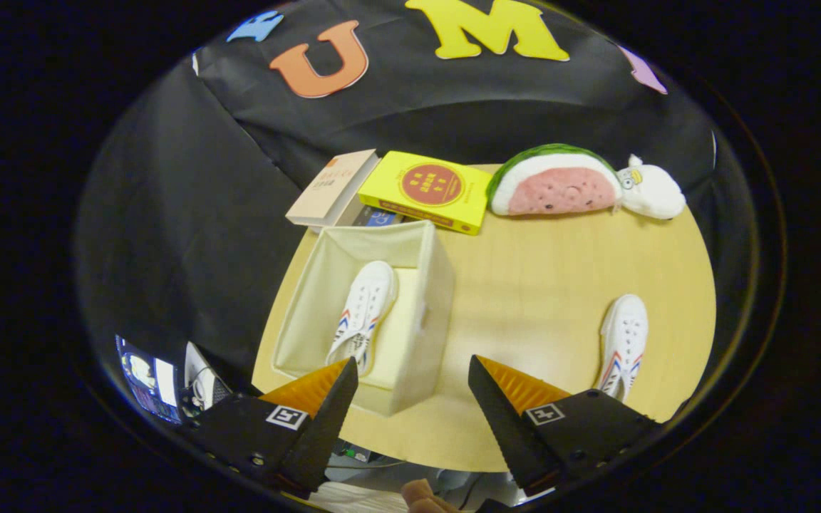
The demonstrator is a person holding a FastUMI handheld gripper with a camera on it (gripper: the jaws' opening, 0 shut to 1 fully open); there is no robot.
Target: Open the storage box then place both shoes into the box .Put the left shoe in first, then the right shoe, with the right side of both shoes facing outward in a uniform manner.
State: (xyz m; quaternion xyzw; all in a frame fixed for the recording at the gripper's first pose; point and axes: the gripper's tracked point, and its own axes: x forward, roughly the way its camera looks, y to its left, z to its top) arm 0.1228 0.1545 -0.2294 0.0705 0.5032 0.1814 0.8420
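Storage box (425, 285) open on worktop (539, 271), one shoe (363, 313) already inside; second shoe (624, 342) well apart, beyond my right finger. My tool (410, 370) spread, empty. Judged next: swing right, grip second shoe

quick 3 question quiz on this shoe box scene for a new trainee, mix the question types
1. True or false: one shoe already lies inside the storage box.
2. Where is the second shoe? A) on the yellow book B) on the table, beyond the right finger C) between the fingers
3. Fill in: the gripper is ___ and holds nothing.

Key: 1 true. 2 B. 3 open.
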